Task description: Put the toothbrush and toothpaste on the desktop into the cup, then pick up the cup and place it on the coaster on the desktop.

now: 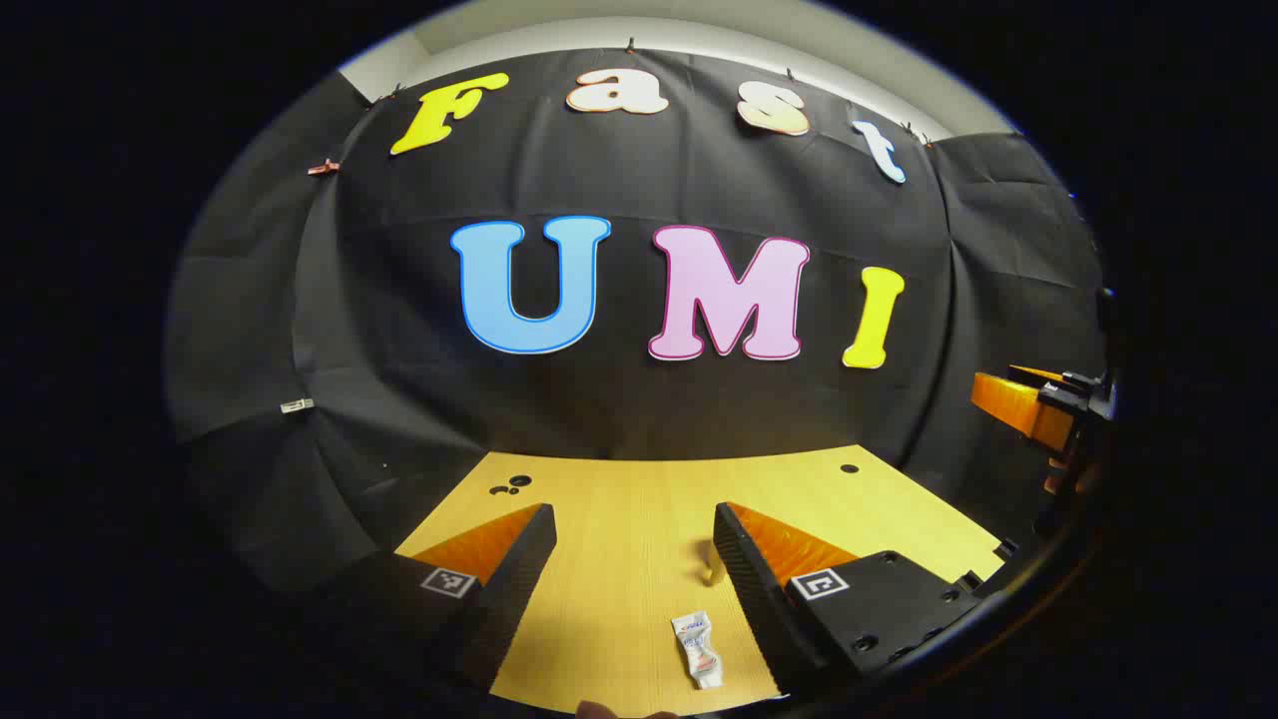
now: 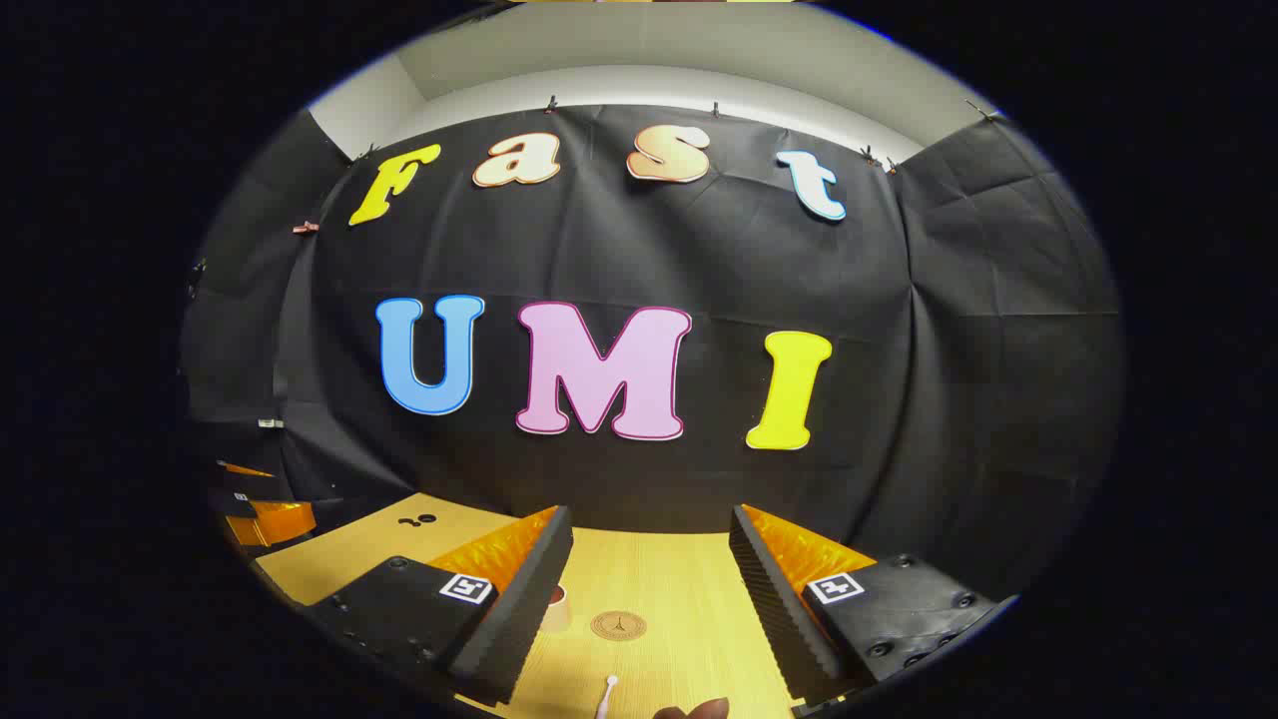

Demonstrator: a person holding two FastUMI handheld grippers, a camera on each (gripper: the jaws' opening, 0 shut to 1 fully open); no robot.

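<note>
A black cloth wall (image 1: 639, 399) hangs creased behind the booth, pinned along its top edge by small clips (image 2: 550, 103). Above it runs a pale wall strip (image 2: 659, 60). The light wooden desktop (image 1: 619, 499) meets the cloth at its far edge, with a few small round holes (image 1: 513, 485) near its corners.

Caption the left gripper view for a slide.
Open left gripper hovers above the desktop, toothpaste lying between its fingers.
</note>
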